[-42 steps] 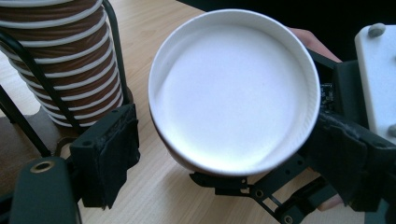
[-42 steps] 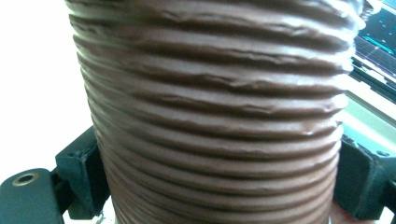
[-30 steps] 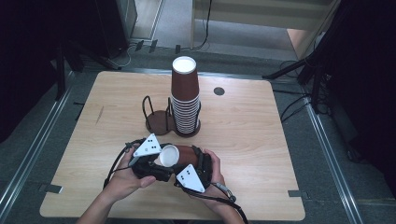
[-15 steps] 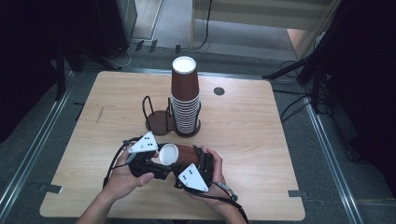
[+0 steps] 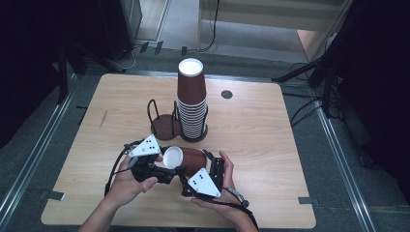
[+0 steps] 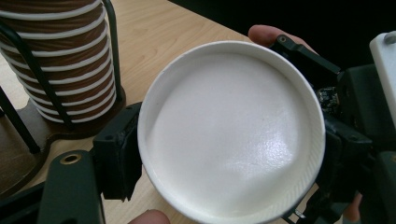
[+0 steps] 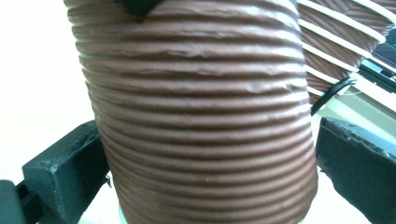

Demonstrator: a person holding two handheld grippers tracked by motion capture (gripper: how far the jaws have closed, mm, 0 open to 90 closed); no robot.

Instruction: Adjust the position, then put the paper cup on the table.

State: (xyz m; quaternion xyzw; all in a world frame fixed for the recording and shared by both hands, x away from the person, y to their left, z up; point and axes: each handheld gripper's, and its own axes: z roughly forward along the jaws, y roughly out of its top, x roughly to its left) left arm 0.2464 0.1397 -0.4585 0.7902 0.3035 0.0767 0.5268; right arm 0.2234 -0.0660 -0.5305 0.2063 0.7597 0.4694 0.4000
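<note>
Each black claw bears a grey dotted triangular plate, apparently trailing black cable.

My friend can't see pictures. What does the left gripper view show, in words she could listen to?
A paper cup with a white inside faces the camera, its rim pinched between the left gripper's black jaws. Behind it on the left, a stack of brown ribbed cups stands in a black wire holder on the wooden table.

We note a light wooden table on grey floor, metal rails flanking left and right. Cables trail far right; dark stands far left. Surroundings dim.
</note>
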